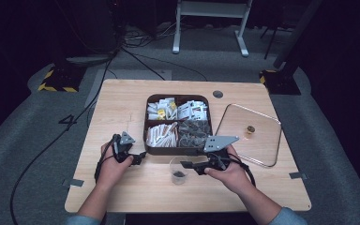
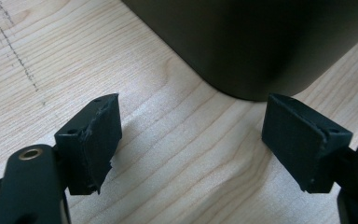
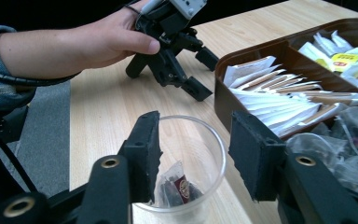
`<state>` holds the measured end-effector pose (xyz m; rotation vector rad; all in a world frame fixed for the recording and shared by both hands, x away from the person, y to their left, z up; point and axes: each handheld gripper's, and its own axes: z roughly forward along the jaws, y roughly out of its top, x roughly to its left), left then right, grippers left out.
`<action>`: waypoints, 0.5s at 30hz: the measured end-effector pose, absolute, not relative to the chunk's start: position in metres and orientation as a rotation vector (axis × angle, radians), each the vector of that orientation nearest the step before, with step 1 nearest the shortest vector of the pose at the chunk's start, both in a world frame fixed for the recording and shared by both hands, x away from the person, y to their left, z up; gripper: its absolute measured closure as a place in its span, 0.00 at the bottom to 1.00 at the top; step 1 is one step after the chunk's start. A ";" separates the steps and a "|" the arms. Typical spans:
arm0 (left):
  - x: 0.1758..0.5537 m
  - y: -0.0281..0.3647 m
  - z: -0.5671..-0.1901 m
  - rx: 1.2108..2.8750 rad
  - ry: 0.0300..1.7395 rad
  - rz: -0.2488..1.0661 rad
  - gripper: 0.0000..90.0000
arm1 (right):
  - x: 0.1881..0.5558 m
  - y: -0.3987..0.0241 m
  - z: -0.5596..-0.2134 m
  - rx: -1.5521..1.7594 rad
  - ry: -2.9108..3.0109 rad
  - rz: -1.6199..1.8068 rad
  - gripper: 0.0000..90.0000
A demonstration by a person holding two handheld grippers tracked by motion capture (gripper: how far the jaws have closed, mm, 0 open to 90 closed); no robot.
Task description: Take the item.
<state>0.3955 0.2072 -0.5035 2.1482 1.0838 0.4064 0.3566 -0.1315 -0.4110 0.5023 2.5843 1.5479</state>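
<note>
Right claw: jaws partly apart over the rim of the clear plastic cup, gripping nothing. A pyramid tea bag lies at the cup's bottom. The cup stands on the light wooden tabletop, at 6 o'clock of the brown compartmented box. Left claw: wide open, empty, at the box's 8 o'clock corner.

A dim lab or recording studio: a lone wooden table stands on grey carpet, with loose cables and a white stand at the frame's top, yellow-black hazard-taped bases at upper left.
</note>
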 end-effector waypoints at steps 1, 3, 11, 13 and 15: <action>0.395 0.207 -0.503 2.150 1.084 0.408 0.23 | 0.357 -0.133 -0.410 0.509 2.579 1.554 0.57; 0.395 0.207 -0.503 2.149 1.085 0.407 0.23 | 0.358 -0.136 -0.408 0.529 2.564 1.562 0.55; 0.397 0.207 -0.504 2.148 1.081 0.402 0.22 | 0.363 -0.153 -0.399 0.569 2.511 1.552 0.52; 0.397 0.207 -0.503 2.152 1.077 0.405 0.22 | 0.364 -0.157 -0.397 0.567 2.502 1.538 0.52; 0.397 0.207 -0.503 2.150 1.078 0.404 0.22 | 0.366 -0.163 -0.395 0.582 2.489 1.526 0.52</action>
